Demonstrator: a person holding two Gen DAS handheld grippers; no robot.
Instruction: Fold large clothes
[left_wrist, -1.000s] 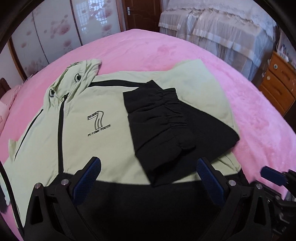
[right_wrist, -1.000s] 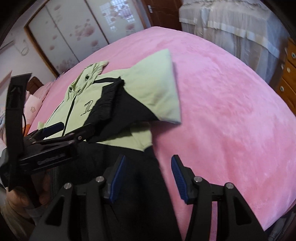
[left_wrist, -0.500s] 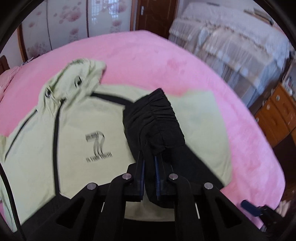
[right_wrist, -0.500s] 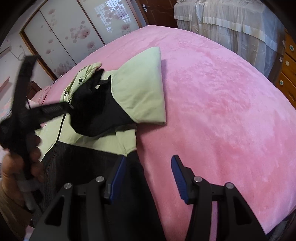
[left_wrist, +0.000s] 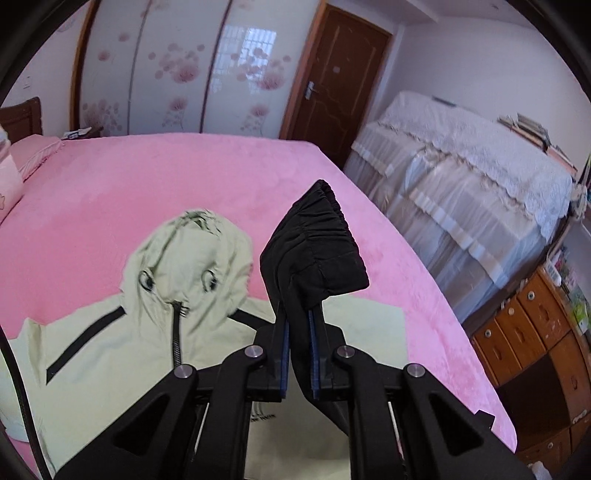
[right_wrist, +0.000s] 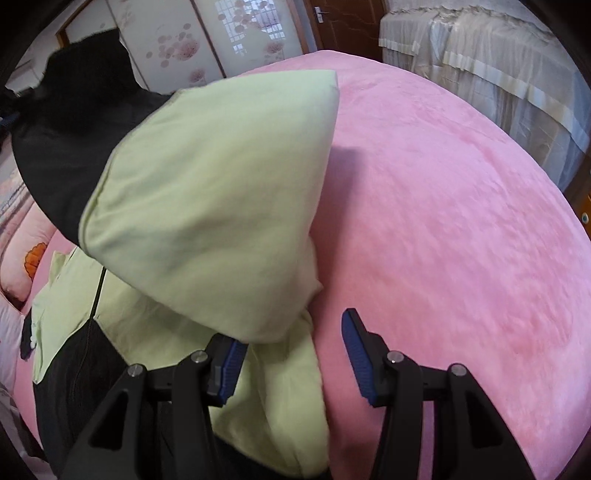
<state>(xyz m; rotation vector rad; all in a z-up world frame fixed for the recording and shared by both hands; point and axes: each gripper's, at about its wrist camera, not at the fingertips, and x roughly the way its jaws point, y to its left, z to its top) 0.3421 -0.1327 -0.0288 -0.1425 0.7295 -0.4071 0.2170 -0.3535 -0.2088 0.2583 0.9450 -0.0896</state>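
We've got the black cuff (left_wrist: 314, 243) clamped in our left gripper (left_wrist: 298, 354), sleeve lifted; right gripper (right_wrist: 291, 354) gapes empty beside the hoodie (right_wrist: 207, 206). Folding's barely begun.

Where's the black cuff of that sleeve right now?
In the left wrist view the black cuff is lifted off the pink bed, pinched in the left gripper, just right of the hood.

Pale green hooded jacket (left_wrist: 122, 332) lies flat beyond the left claw (left_wrist: 298, 354), its black gathered cuff (left_wrist: 317, 251) pinched there, sleeve (right_wrist: 207, 206) apparently lifted
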